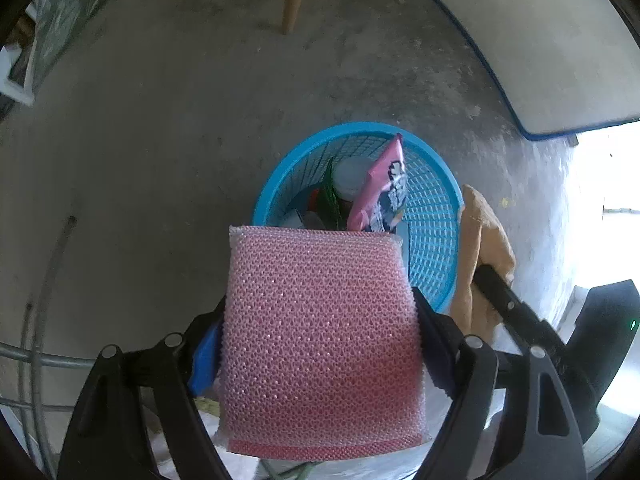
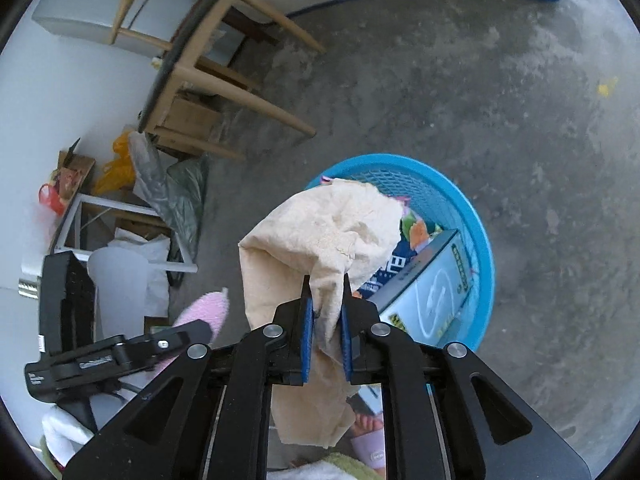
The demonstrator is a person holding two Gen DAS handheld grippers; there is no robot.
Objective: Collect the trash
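Note:
My left gripper (image 1: 320, 312) is shut on a pink mesh scouring sponge (image 1: 320, 340), held above the floor just short of the blue plastic basket (image 1: 436, 216). The basket holds a pink snack wrapper (image 1: 380, 184), a white lid and other trash. My right gripper (image 2: 326, 300) is shut on a crumpled beige cloth (image 2: 320, 236), held over the near rim of the same basket (image 2: 476, 232), which also holds a light blue box (image 2: 432, 284). The cloth (image 1: 480, 248) and the right gripper also show in the left wrist view. The left gripper with the sponge (image 2: 208, 308) shows in the right wrist view.
Bare concrete floor surrounds the basket. A blue-edged mat (image 1: 540, 40) lies beyond it. A wooden chair (image 2: 208, 72) stands at the back left beside a white wall, with bags, cardboard and a white frame (image 2: 120, 208) piled below it.

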